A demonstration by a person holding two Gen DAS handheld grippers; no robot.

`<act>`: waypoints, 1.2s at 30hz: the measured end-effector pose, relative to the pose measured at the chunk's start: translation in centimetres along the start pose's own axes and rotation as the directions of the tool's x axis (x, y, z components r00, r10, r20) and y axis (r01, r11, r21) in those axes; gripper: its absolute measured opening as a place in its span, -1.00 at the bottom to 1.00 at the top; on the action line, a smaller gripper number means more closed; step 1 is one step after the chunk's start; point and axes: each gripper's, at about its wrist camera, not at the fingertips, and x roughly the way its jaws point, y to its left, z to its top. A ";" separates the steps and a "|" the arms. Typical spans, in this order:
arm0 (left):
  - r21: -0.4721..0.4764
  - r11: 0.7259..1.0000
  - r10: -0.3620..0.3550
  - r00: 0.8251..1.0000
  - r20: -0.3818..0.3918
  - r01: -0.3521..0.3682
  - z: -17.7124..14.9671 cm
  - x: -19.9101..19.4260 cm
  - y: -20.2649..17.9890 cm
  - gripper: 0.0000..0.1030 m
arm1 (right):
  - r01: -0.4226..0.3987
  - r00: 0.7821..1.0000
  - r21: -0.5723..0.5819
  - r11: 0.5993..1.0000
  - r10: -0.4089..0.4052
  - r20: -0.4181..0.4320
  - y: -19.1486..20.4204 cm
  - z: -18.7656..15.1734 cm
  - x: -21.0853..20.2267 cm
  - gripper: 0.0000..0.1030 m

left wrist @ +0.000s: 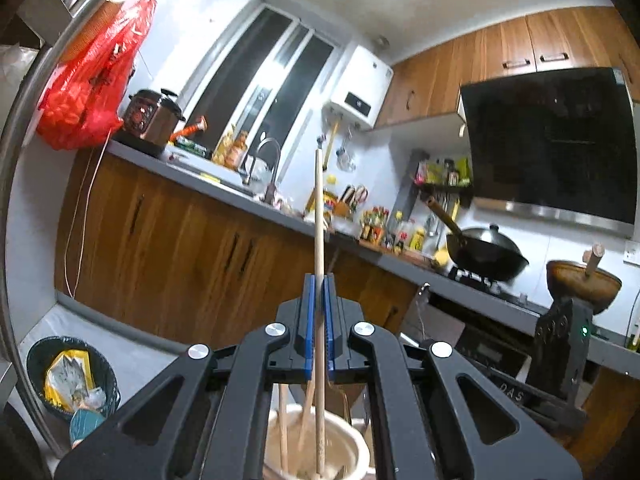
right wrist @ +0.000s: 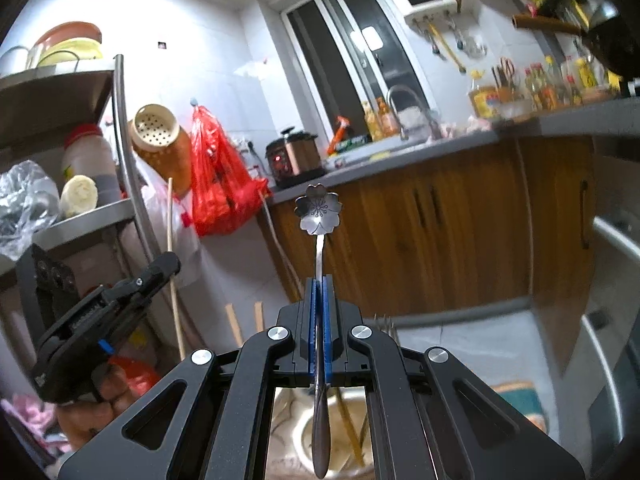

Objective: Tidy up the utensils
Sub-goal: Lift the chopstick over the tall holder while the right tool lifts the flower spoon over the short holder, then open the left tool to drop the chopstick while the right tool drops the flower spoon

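Note:
My left gripper (left wrist: pixel 319 280) is shut on a long wooden chopstick (left wrist: pixel 318 208) that stands upright, its lower end inside a cream ceramic holder (left wrist: pixel 352 452) below the fingers, beside other chopsticks. My right gripper (right wrist: pixel 319 282) is shut on a metal spoon (right wrist: pixel 319 210) with a flower-shaped bowl pointing up; its handle hangs down over a cream ceramic holder (right wrist: pixel 304 440) that holds other utensils. The left gripper (right wrist: pixel 104 312) also shows at the left of the right wrist view, with the chopstick (right wrist: pixel 170 216) rising from it.
A kitchen counter (left wrist: pixel 224 184) with wooden cabinets runs behind, carrying a rice cooker (left wrist: pixel 154 120), sink tap, bottles and a wok (left wrist: pixel 484 252). A red plastic bag (left wrist: pixel 92 80) hangs at left. A bin (left wrist: pixel 72 376) stands on the floor. A metal shelf rack (right wrist: pixel 60 120) stands at left.

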 end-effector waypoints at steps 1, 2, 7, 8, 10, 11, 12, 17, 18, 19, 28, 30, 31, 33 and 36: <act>-0.002 1.000 -0.001 1.000 0.014 0.001 0.0 0.2 0.0 -0.92 | 0.013 1.000 -0.013 1.000 -0.013 0.015 0.1 0.0 0.0 -0.93; -0.002 1.000 -0.003 1.000 0.022 0.003 -0.2 0.4 0.0 -0.92 | 0.018 1.000 -0.019 1.000 -0.018 0.021 0.1 0.0 0.1 -0.93; 0.003 1.000 -0.003 1.000 0.002 0.003 -2.1 1.8 -0.1 -0.92 | 0.061 0.998 -0.074 0.995 -0.060 0.017 0.2 -0.9 1.3 -0.93; 0.013 1.000 0.003 1.000 -0.005 -0.003 -2.4 1.9 -0.2 -0.92 | 0.066 0.998 -0.081 0.994 -0.066 0.011 0.1 -1.3 1.5 -0.93; 0.058 0.998 0.015 1.000 -0.024 -0.014 -3.4 2.1 -0.8 -0.92 | 0.075 0.997 -0.097 0.992 -0.076 -0.006 0.2 -1.9 2.0 -0.93; 0.069 0.998 0.015 0.999 -0.033 -0.013 -3.7 2.1 -0.9 -0.92 | 0.077 0.997 -0.103 0.992 -0.079 -0.016 0.1 -2.3 2.1 -0.93; 0.081 0.997 0.013 0.999 -0.043 -0.009 -4.2 2.0 -1.0 -0.92 | 0.079 0.996 -0.106 0.991 -0.082 -0.024 0.0 -2.6 2.1 -0.93; 0.127 0.992 0.002 0.996 -0.088 0.009 -5.5 1.3 -1.3 -0.92 | 0.087 0.994 -0.118 0.989 -0.094 -0.051 -0.4 -3.6 1.3 -0.93; 0.132 0.991 0.001 0.995 -0.095 0.012 -5.7 1.1 -1.3 -0.92 | 0.089 0.994 -0.120 0.989 -0.096 -0.055 -0.4 -3.8 1.1 -0.93; 0.135 0.991 0.002 0.994 -0.113 0.014 -6.0 1.0 -1.1 -0.92 | 0.092 0.993 -0.125 0.988 -0.100 -0.062 -0.4 -3.9 0.9 -0.93; 0.183 0.983 0.059 0.978 -0.200 -0.022 -7.1 0.2 -0.7 -0.92 | 0.091 0.985 -0.170 0.981 -0.114 -0.132 0.2 -5.0 0.2 -0.92; 0.201 0.979 0.092 0.970 -0.224 -0.046 -7.1 0.4 -0.9 -0.92 | 0.092 0.982 -0.172 0.981 -0.117 -0.147 0.3 -5.1 0.3 -0.92; 0.208 0.977 0.103 0.966 -0.235 -0.054 -7.2 0.5 -1.0 -0.92 | 0.095 0.980 -0.172 0.981 -0.122 -0.155 0.3 -5.2 0.5 -0.92; 0.223 0.972 0.130 0.960 -0.248 -0.073 -7.2 0.7 -1.2 -0.92 | 0.095 0.977 -0.167 0.981 -0.124 -0.173 0.1 -5.4 0.7 -0.92; 0.229 0.969 0.157 0.948 -0.278 -0.094 -7.3 1.3 -1.4 -0.92 | 0.093 0.972 -0.160 0.983 -0.124 -0.199 -0.1 -5.6 1.1 -0.92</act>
